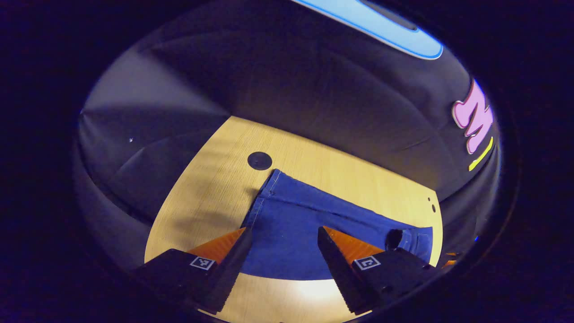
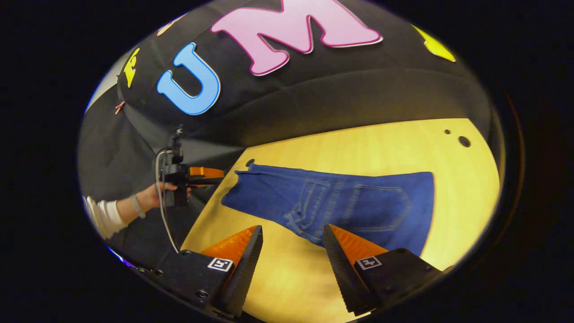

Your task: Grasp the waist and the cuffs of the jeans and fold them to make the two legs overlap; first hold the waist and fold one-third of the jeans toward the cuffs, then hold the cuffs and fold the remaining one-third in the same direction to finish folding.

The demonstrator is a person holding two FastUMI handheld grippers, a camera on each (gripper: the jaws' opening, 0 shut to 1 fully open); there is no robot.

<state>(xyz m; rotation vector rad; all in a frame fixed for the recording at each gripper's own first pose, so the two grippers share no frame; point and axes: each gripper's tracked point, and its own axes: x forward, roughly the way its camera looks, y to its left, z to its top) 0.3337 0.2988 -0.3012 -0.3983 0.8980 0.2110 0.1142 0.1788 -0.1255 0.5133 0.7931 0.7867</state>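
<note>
Blue jeans (image 2: pixel 358 204) lie flat on the wooden table (image 2: pixel 358 143), laid lengthwise with the back pockets facing up. The cuff end (image 2: pixel 240 177) is at the left and the wide waist end (image 2: pixel 423 211) at the right. My right gripper (image 2: pixel 292 229) stands open just in front of the jeans' near edge by the seat, with nothing between its fingers. My left gripper (image 1: pixel 283 231) is open over the hemmed cuff end (image 1: pixel 269 188) of the jeans (image 1: pixel 291 224). In the right gripper view a hand holds the left gripper (image 2: pixel 210 176) beside the cuffs.
A black round grommet (image 1: pixel 259 160) sits in the table just beyond the cuffs, and small holes (image 2: pixel 464 141) mark the far right corner. The table's left edge (image 2: pixel 210 211) drops off near the hand and its white sleeve (image 2: pixel 105 213). Bare wood lies on the near side.
</note>
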